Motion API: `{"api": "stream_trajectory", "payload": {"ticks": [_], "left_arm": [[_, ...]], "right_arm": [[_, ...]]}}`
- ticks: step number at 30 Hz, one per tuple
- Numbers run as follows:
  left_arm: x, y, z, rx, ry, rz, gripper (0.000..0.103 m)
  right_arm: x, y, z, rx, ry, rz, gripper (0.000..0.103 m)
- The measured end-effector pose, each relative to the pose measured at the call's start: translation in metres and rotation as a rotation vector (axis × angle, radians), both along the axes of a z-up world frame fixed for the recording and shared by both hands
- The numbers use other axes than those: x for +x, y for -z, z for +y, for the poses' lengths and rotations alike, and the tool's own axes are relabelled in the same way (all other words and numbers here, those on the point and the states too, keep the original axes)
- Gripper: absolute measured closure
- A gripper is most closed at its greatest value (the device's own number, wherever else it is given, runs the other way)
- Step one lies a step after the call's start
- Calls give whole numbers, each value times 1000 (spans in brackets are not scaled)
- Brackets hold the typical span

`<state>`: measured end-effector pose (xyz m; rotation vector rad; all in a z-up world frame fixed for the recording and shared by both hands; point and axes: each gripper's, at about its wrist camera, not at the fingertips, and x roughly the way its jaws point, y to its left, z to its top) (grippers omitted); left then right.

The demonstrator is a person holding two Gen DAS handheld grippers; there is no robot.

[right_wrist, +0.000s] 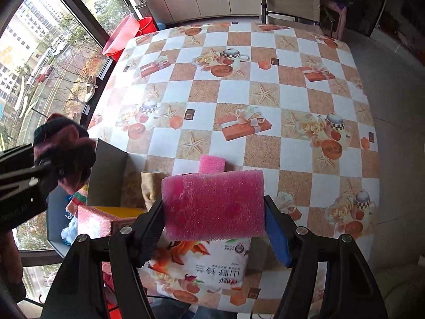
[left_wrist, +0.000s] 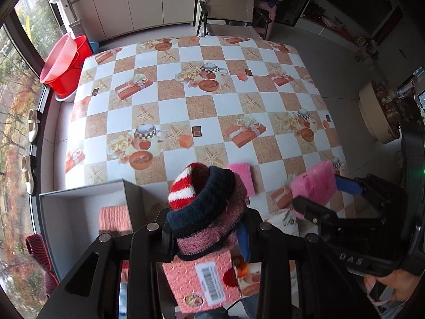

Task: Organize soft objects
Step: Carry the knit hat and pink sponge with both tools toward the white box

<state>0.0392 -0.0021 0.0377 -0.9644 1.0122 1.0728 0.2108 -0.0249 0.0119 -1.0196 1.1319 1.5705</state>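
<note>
My left gripper (left_wrist: 207, 228) is shut on a bundle of knitted socks (left_wrist: 207, 199), red-and-white, navy and maroon, held above the table's near edge. My right gripper (right_wrist: 213, 212) is shut on a pink sponge (right_wrist: 213, 204); it also shows in the left wrist view (left_wrist: 314, 187). A second pink sponge (right_wrist: 212, 164) lies on the table just beyond; in the left wrist view this second sponge (left_wrist: 243, 176) is right of the socks. A white box (left_wrist: 61, 212) at the left holds a folded salmon cloth (left_wrist: 115, 216).
A checkered tablecloth (left_wrist: 207, 106) covers the table. A pink packaged cloth with a barcode (left_wrist: 204, 279) and a printed packet (right_wrist: 202, 265) lie at the near edge. Red basins (left_wrist: 63, 63) stand by the window, a chair (left_wrist: 228, 8) at the far side.
</note>
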Motion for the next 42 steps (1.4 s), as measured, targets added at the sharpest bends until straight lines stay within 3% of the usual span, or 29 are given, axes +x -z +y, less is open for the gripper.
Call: {"api": "stream_trajectory", "payload": {"ticks": [11,22,42], "left_arm": [[-25,-27,-64,55,29,-28,65],[-28,-22,-113,32,93,-41,65],[-67,-14,-159,15,64,-47,65]], "right_arm": [[-13,-25,-44,24,27,-39,32],[-17,-26,-91,4,61,-75,32],[-66,-23,-143,-13,19,-69,32]]}}
